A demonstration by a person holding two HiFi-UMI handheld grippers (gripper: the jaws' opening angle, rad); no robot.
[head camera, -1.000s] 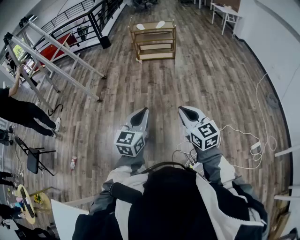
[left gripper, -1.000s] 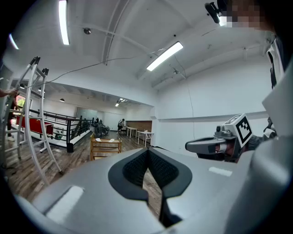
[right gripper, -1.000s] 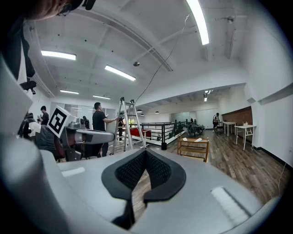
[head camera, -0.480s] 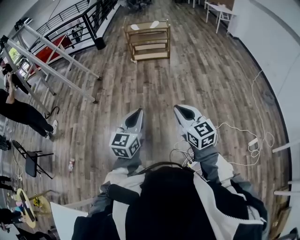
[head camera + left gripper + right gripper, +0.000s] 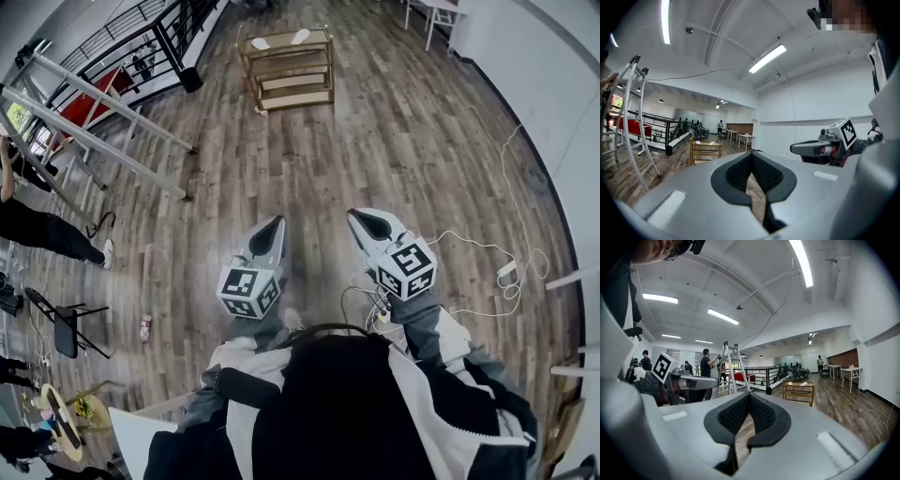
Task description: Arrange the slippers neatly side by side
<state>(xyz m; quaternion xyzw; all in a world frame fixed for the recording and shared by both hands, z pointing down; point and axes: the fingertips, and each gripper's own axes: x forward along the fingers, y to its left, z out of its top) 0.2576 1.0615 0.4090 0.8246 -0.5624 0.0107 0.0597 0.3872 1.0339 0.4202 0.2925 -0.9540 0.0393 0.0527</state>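
1. The slippers (image 5: 261,42) are a white pair on the top board of a wooden shelf (image 5: 286,84) at the far end of the wood floor (image 5: 375,141). They lie near each other with a gap between them. They are too small here to tell whether they are lined up.
2. The left claw (image 5: 277,223) is closed with nothing in it, and the right claw (image 5: 357,217) is closed and empty too. Both are held about level in front of the person, side by side and well apart from the shelf.
3. The step in hand looks like the approach. Neither slipper is touched, so the arranging itself is not yet begun.
4. The next move calls for crossing the floor to the shelf, between the ladder (image 5: 103,117) on the left and the loose cable (image 5: 487,253) on the right.
5. Once there, a claw has to open, take one slipper by its edge and bring it in beside the other, toes facing the same way.
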